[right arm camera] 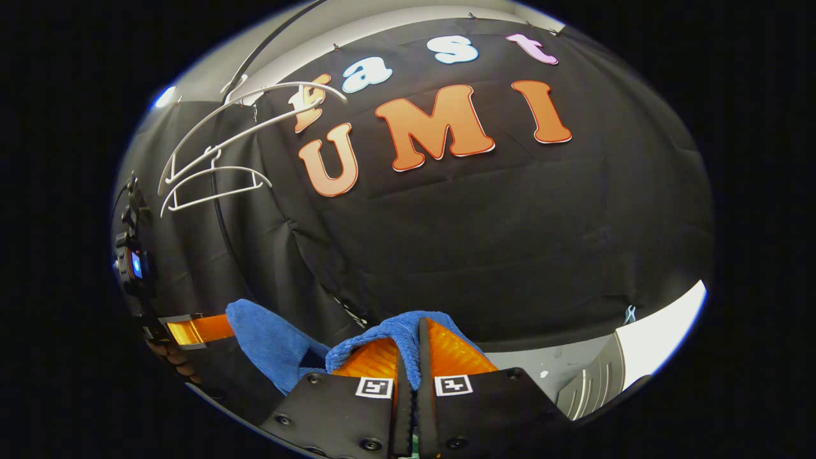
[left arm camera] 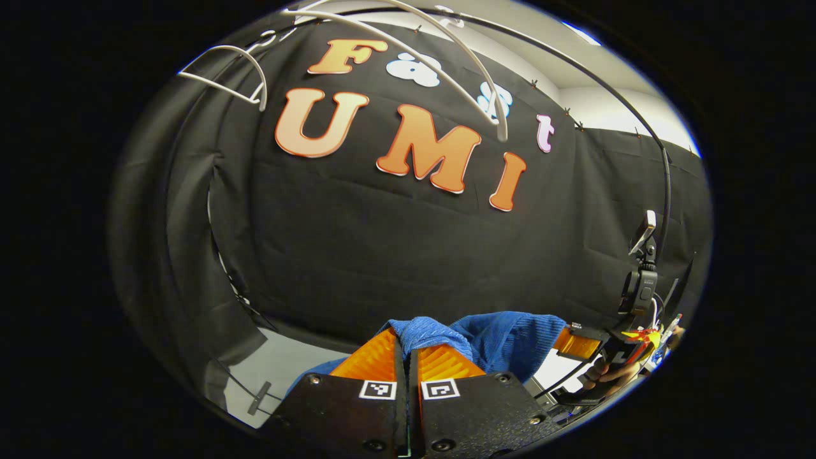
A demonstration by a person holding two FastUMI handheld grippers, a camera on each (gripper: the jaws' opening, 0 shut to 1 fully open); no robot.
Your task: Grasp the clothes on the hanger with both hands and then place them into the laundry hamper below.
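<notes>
Garment (left arm camera: pixel 503 338): blue ribbed knit, bunched, slung between my two grippers, low before the black wall. My left gripper (left arm camera: pixel 406 357): orange fingers nearly together, pinching a fold. My right gripper (right arm camera: pixel 411 354): likewise, cloth wedged between fingers. White hangers (right arm camera: pixel 210 172): bare, overhead.

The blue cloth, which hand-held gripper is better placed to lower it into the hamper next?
Neither clearly: left and right are each shut on the blue cloth, which is off the white hangers. Both should lower together.
</notes>
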